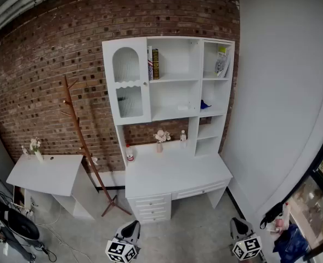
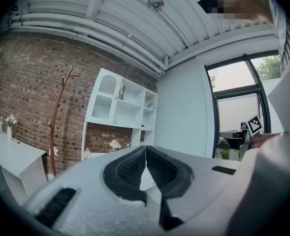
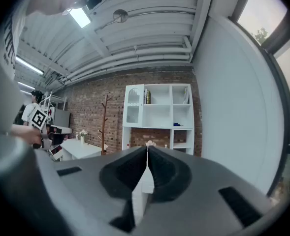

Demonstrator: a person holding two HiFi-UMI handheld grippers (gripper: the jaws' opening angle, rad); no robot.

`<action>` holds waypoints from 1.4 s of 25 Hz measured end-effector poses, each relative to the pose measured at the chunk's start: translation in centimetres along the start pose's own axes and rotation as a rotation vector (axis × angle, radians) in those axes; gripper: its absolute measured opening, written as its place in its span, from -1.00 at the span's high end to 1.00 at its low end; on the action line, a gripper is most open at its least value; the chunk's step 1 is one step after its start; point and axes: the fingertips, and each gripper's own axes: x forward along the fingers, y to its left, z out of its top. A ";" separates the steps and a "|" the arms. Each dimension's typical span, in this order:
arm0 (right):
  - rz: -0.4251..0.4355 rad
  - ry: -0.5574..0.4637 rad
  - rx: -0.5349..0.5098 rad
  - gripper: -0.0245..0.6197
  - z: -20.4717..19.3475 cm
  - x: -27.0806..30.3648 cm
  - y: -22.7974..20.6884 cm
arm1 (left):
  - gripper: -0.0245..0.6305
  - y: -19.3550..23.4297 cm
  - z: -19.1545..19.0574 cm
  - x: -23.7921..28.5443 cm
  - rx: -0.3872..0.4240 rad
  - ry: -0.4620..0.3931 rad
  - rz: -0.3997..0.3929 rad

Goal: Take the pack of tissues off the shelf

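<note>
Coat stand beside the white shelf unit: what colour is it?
The coat stand is reddish-brown wood, clearest in the head view.

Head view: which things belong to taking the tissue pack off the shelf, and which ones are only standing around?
For the job: shelf; small blue thing on it, perhaps the tissues; left gripper and right gripper, both shut, empty.
Only standing around: books; coat stand; flower vase; side table.
</note>
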 end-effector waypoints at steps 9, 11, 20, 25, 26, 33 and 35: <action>0.007 -0.005 0.005 0.82 0.4 0.0 0.1 | 0.85 -0.3 0.4 -0.3 0.000 0.005 0.001; 0.013 -0.006 0.006 0.82 0.4 0.1 0.1 | 0.85 -0.3 0.0 -0.4 0.004 0.008 0.000; 0.034 -0.008 0.011 0.82 0.2 0.4 -0.6 | 0.85 -0.9 -0.7 -0.4 -0.002 0.018 0.016; 0.040 -0.003 0.003 0.82 0.2 0.5 -1.4 | 0.85 -1.7 -0.7 -0.1 -0.001 0.021 0.025; 0.043 -0.001 0.003 0.82 0.2 0.5 -1.6 | 0.85 -1.9 -0.7 0.1 -0.001 0.023 0.027; 0.059 -0.002 0.018 0.82 -0.5 0.4 -3.6 | 0.85 -3.8 -1.2 0.6 -0.004 0.032 0.044; 0.071 0.000 0.019 0.82 -0.7 0.5 -4.2 | 0.85 -4.5 -1.4 0.7 -0.002 0.035 0.052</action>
